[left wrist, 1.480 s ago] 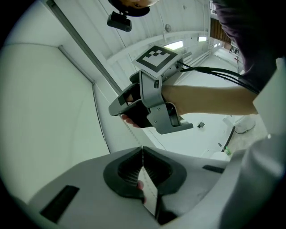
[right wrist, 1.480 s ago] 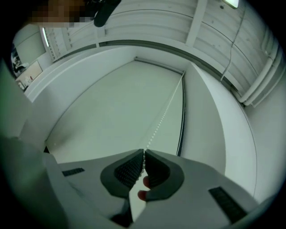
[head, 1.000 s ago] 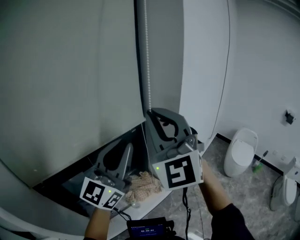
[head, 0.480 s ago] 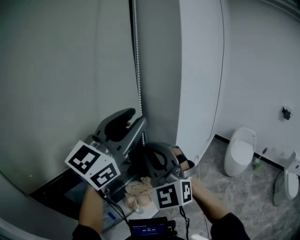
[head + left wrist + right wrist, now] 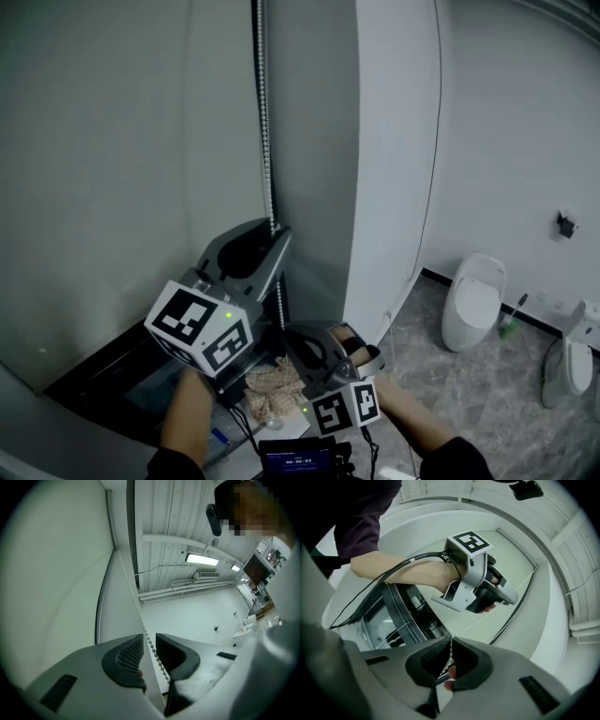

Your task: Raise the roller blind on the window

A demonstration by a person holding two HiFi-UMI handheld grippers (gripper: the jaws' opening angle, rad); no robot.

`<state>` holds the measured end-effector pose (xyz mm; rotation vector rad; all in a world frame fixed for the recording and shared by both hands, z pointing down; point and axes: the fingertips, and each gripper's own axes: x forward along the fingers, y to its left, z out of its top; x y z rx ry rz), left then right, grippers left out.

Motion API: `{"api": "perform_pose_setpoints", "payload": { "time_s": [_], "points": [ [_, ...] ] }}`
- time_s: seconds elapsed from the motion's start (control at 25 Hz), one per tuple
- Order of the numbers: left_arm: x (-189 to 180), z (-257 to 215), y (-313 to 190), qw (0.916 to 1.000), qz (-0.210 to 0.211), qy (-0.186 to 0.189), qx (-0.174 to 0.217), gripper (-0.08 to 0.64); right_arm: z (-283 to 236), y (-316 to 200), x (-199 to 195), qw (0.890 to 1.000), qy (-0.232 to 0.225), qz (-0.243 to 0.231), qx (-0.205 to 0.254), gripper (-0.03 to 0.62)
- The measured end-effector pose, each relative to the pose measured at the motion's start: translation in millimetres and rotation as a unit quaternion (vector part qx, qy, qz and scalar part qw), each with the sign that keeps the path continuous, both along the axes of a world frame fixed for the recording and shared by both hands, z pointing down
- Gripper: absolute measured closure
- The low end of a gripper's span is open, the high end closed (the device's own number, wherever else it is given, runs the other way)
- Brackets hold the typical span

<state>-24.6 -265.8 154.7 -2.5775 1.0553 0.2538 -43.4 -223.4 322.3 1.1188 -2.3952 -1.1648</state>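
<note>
Here's the bead chain [image 5: 265, 141], hanging straight down the right edge of the roller blind [image 5: 122, 141]. The blind spreads out flat and grey to the left of the chain, and under its bottom edge there's only a dark strip of window [image 5: 103, 389].

The left hand-held gripper [image 5: 272, 236] is the upper one on the chain. Its own view shows the beads running through the gap between its jaws. The jaws stand slightly apart, with neither pad pressing on the chain. So it's open around the chain, not gripping.

Further down the chain is the right hand-held gripper [image 5: 451, 641]. Its jaw tips are pinched together on the beads, so that one has a firm grip. From there the chain runs taut up to the left one.

Below the chain's lower end a crumpled cloth [image 5: 267, 392] lies between the two hands. Well off to the right of the chain a toilet [image 5: 472, 302] stands on the floor.
</note>
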Motion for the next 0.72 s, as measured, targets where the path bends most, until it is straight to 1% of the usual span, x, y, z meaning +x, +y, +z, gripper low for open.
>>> {"api": "perform_pose_setpoints", "payload": {
  "time_s": [0.04, 0.08, 0.12, 0.2, 0.32, 0.4, 0.48, 0.52, 0.56, 0.6, 0.64, 0.68, 0.72],
  "points": [
    [0, 1, 0, 1.0000, -0.001, 0.001, -0.001, 0.472, 1, 1, 1, 1.000, 0.001, -0.002, -0.003, 0.574],
    [1, 1, 1, 1.0000, -0.001, 0.005, -0.001, 0.502, 0, 3, 2, 1.000, 0.001, -0.004, -0.005, 0.574],
    [1, 1, 3, 0.9999, -0.001, 0.011, 0.000, 0.516, -1, 4, 3, 1.000, 0.003, -0.006, -0.006, 0.574],
    [2, 4, 5, 0.9999, -0.003, 0.014, 0.003, 0.533, 2, 4, 4, 1.000, 0.013, -0.009, -0.008, 0.574],
    [2, 21, 3, 0.9997, -0.019, -0.012, 0.010, 0.541, 21, 1, 1, 0.999, 0.031, -0.007, -0.024, 0.574],
    [-2, 40, 1, 0.9991, -0.032, -0.025, 0.014, 0.541, 39, -3, 0, 0.999, 0.027, -0.003, -0.045, 0.574],
    [-7, 56, 0, 0.9981, -0.049, -0.031, 0.020, 0.543, 55, -9, 4, 0.997, 0.010, 0.000, -0.071, 0.574],
    [-8, 63, 0, 0.9973, -0.061, -0.035, 0.022, 0.543, 61, -10, 7, 0.996, 0.000, -0.006, -0.089, 0.573],
    [-9, 69, 0, 0.9961, -0.075, -0.041, 0.024, 0.543, 65, -9, 9, 0.993, -0.011, -0.022, -0.113, 0.573],
    [-11, 74, 1, 0.9948, -0.087, -0.046, 0.026, 0.543, 67, -5, 9, 0.988, -0.026, -0.051, -0.146, 0.572],
    [-13, 77, 1, 0.9937, -0.097, -0.048, 0.028, 0.543, 65, 0, 9, 0.977, -0.050, -0.090, -0.185, 0.572],
    [-15, 79, 2, 0.9931, -0.103, -0.048, 0.029, 0.543, 59, 4, 10, 0.962, -0.081, -0.126, -0.227, 0.569],
    [-18, 79, 4, 0.9928, -0.106, -0.047, 0.030, 0.543, 50, 5, 14, 0.946, -0.115, -0.151, -0.262, 0.555]
  ]
}}
